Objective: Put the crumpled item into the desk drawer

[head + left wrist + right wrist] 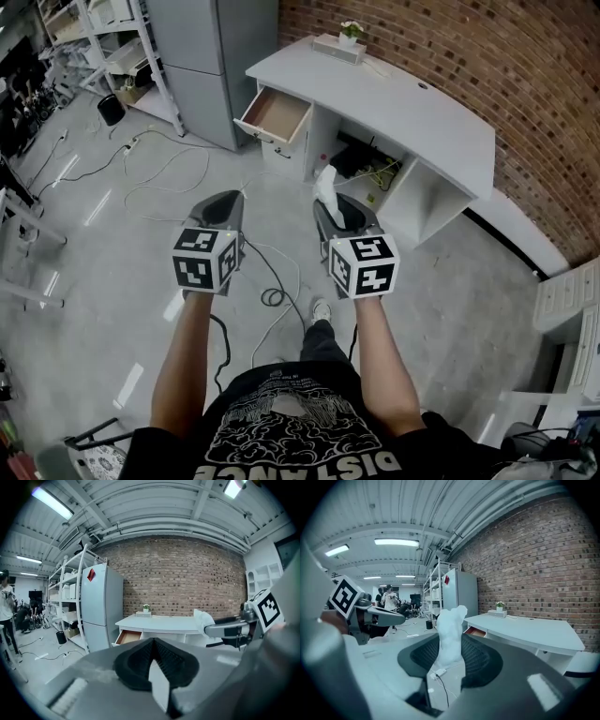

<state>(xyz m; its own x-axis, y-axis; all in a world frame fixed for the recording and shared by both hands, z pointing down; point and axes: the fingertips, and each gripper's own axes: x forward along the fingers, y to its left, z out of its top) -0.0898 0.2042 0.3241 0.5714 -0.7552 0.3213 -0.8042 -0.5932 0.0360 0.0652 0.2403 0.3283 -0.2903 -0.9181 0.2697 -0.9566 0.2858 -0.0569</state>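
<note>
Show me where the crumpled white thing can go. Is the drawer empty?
Yes, the open drawer looks bare inside, with room for the crumpled item. The desk top is bare too, from the little plant box to its far end. The cubby below is crowded with cables.

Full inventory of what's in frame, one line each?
crumpled item: one, white, between the right hand-held gripper's jaws
desk: one, pale grey, along the brick wall
drawer: one, open, brown inside, at the desk end nearest the fridge
potted plant: one, green and white, on the desktop by the wall
fridge: one, grey, beside the desk
shelving: white racks, beyond the fridge
bin: one, black, on the floor by the shelving
cables: several, black and white, across the floor
left hand-held gripper: one, grey, jaws together, empty
right hand-held gripper: one, grey, shut on the crumpled item
forearms: two, bare, behind the grippers
</note>
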